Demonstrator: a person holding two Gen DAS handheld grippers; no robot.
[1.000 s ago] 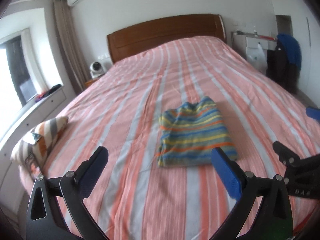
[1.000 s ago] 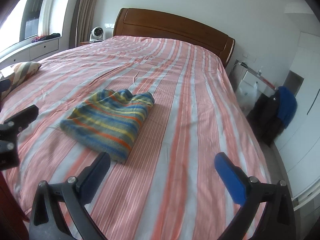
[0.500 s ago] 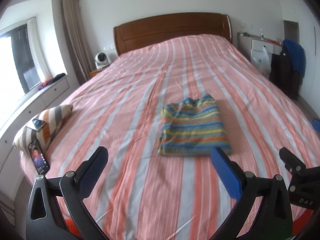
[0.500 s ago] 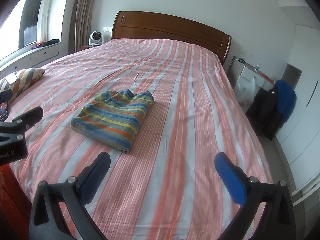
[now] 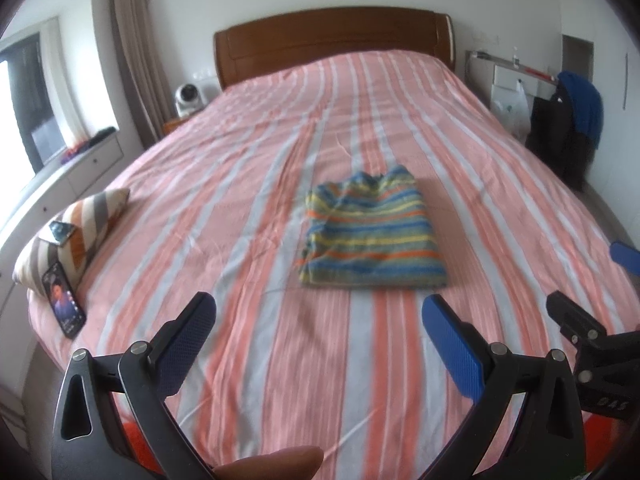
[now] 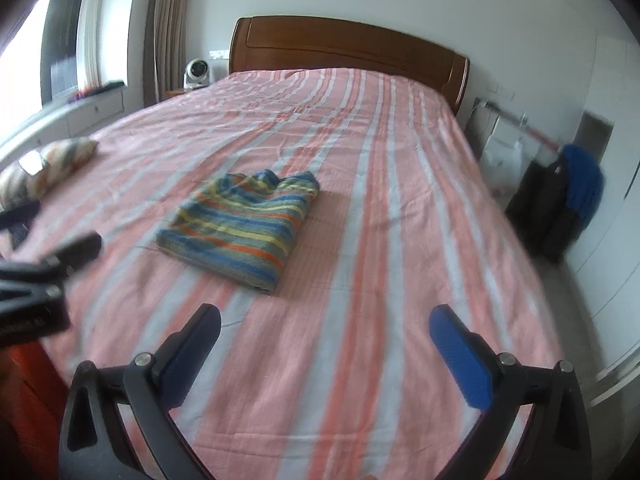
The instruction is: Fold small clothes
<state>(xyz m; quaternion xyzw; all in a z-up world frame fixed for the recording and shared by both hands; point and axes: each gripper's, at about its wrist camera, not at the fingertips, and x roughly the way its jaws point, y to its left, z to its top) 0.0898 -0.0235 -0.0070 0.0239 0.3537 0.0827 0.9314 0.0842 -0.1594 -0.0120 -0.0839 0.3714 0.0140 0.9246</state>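
Only one folded garment [image 5: 372,232]; two claws empty.

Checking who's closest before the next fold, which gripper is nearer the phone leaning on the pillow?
Left. The left gripper hangs beside the phone at the bed's left edge; the right gripper sits further right, past the folded striped garment.

left wrist: bed [image 5: 256,360] foot, faces headboard [image 5: 332,36] | right wrist: same, further right | shared: folded garment [image 5: 372,232]

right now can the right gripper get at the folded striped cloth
Probably yes: the right gripper is open and empty, and only bare bedspread lies between it and the folded striped cloth, though it hangs short of it.
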